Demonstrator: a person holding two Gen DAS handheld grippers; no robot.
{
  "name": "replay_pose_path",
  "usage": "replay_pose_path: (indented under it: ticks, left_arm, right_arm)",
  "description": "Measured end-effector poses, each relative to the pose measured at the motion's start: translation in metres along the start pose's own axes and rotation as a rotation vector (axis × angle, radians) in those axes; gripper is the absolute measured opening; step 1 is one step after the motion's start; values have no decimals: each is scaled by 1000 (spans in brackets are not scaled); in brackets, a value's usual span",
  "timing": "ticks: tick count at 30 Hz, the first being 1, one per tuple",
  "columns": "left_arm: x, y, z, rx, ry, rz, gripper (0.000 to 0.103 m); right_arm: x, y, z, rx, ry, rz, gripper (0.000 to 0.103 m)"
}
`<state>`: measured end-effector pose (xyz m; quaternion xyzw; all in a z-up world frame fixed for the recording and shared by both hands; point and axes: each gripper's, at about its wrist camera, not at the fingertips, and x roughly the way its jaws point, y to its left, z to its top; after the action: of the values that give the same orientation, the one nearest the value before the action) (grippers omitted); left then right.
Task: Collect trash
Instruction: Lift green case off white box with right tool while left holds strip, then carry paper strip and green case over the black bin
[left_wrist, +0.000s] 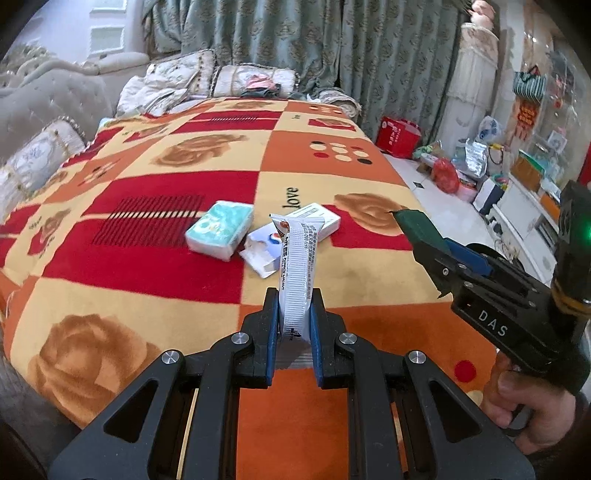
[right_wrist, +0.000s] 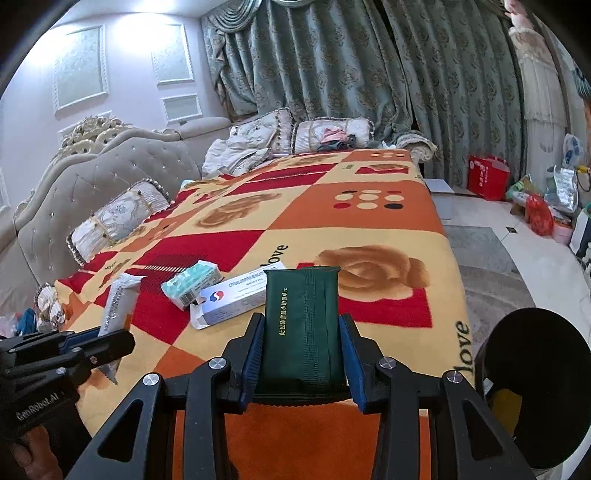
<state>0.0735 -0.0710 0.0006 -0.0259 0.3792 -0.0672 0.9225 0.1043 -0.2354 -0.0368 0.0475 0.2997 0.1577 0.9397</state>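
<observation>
Silver wrapper (left_wrist: 297, 273) clamped in left tool (left_wrist: 294, 306); green packet (right_wrist: 302, 328) in right tool (right_wrist: 301, 332).

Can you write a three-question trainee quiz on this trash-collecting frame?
1. True or false: the left gripper is shut on a long white wrapper.
2. What does the right gripper hold? A) a red bag B) a dark green packet C) a pillow
3. Fill in: two items lie on the patterned blanket, a teal tissue pack and an opened white ____.

Key: 1 true; 2 B; 3 box.
</observation>
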Motion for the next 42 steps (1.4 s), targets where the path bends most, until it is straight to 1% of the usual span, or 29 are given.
replay_pose_path:
  ticks: [7, 12, 16, 29, 42]
  left_arm:
    - [1, 9, 1, -1, 7, -17, 13]
    - [-2, 6, 4, 20, -8, -28, 13]
    - [1, 7, 3, 11, -1, -37, 13]
    - [9, -2, 2, 24, 13, -45, 13]
    - [12, -14, 2, 55, 15, -47, 13]
  right_arm:
    - [9, 13, 0, -61, 2, -1, 38]
    - [12, 5, 1, -33, 2, -28, 38]
    - [13, 2, 2, -22, 4, -41, 38]
    - [7, -11, 6, 13, -10, -48, 38]
    - [1, -20, 4, 35, -1, -65, 38]
